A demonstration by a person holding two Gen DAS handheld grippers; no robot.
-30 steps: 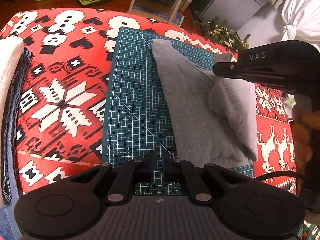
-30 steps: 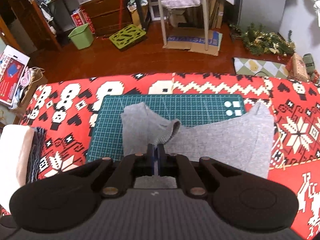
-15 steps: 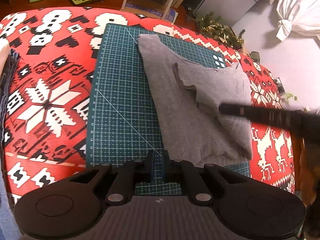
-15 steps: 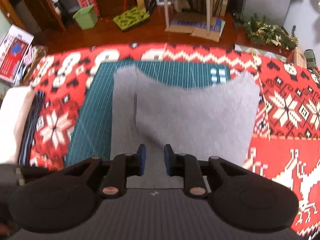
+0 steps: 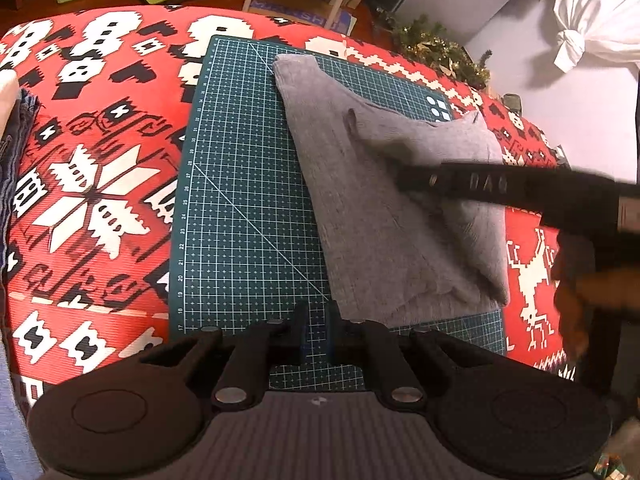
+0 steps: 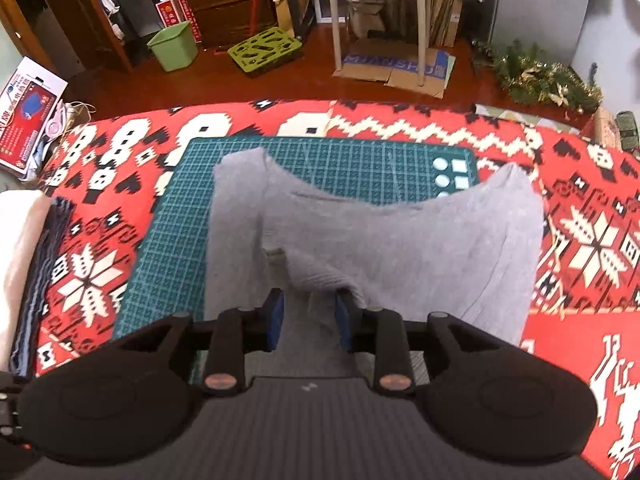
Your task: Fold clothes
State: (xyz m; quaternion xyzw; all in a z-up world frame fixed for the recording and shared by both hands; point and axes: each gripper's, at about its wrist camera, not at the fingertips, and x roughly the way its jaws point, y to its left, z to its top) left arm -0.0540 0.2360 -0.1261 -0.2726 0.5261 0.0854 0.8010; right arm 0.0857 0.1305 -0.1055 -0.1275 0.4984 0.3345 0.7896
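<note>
A grey garment [image 5: 380, 220] lies on the green cutting mat [image 5: 240, 200], its right part folded over in a loose, rumpled flap [image 6: 400, 248]. My right gripper [image 6: 310, 320] stands open just over the garment's near edge, with grey cloth showing between its blue pads but not pinched. In the left wrist view it is a black bar [image 5: 480, 188] across the flap, with a hand [image 5: 572, 300] behind it. My left gripper [image 5: 316, 332] hovers at the mat's near edge beside the garment's corner. Only a thin slit separates its fingers, and they hold nothing.
A red, white and black patterned cloth [image 6: 580, 240] covers the table under the mat [image 6: 360, 160]. A stack of folded clothes [image 6: 24, 264] sits at the left edge. Beyond the far edge are a green bin [image 6: 174, 46], a chair and cardboard on the floor.
My right gripper was shut on the grey fold, then opened and let it drop onto the garment. The flap now lies flat. My left gripper has barely moved.
</note>
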